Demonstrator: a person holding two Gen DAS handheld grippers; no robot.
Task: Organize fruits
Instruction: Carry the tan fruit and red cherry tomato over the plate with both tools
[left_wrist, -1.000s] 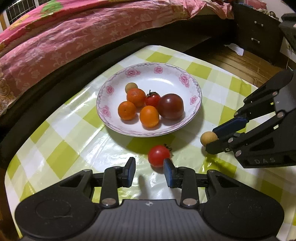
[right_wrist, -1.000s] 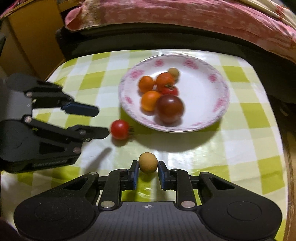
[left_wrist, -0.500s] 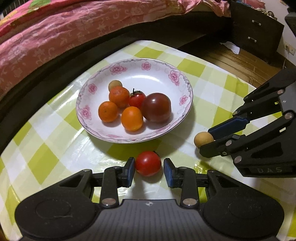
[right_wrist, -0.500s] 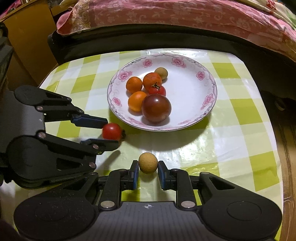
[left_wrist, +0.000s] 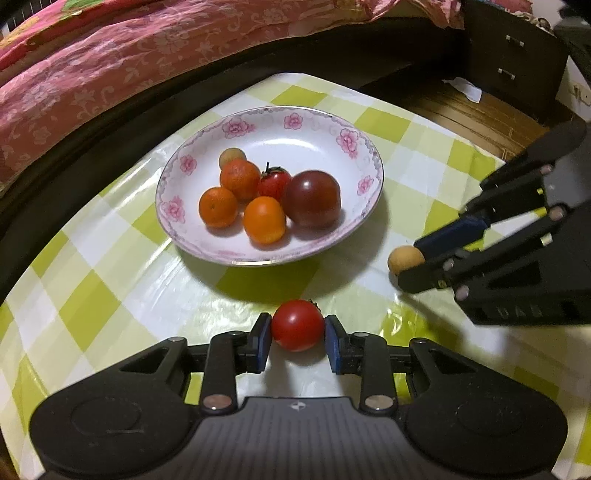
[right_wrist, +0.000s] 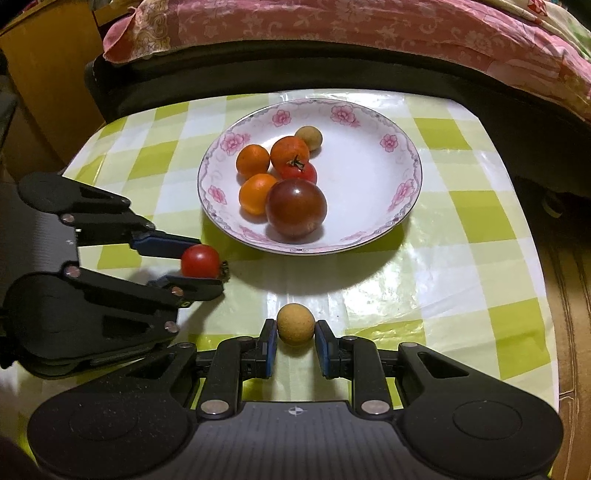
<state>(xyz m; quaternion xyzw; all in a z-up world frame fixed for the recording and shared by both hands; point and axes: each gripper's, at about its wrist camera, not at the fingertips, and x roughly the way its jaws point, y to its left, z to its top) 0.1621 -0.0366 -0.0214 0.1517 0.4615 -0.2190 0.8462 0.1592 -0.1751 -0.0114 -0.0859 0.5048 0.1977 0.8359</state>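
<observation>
Bed (left_wrist: 147, 55) with pink floral cover runs behind the desk (left_wrist: 92, 295), which wears a green-and-white checked cloth. A flowered plate (left_wrist: 325, 125) sits mid-desk — in it three oranges (left_wrist: 218, 206), a small red tomato (left_wrist: 274, 181), a big dark tomato (left_wrist: 312, 197) and a tan longan (left_wrist: 231, 157).

Left gripper (left_wrist: 298, 338) is low at the near side of the plate, jaws closed onto a red tomato (left_wrist: 297, 325), blue pads touching both sides.

Right gripper (right_wrist: 295, 341) — jaws narrowed around a second longan (right_wrist: 295, 324), pads at or just off its sides; contact unclear. Both fruits lie outside the plate, near its rim.
</observation>
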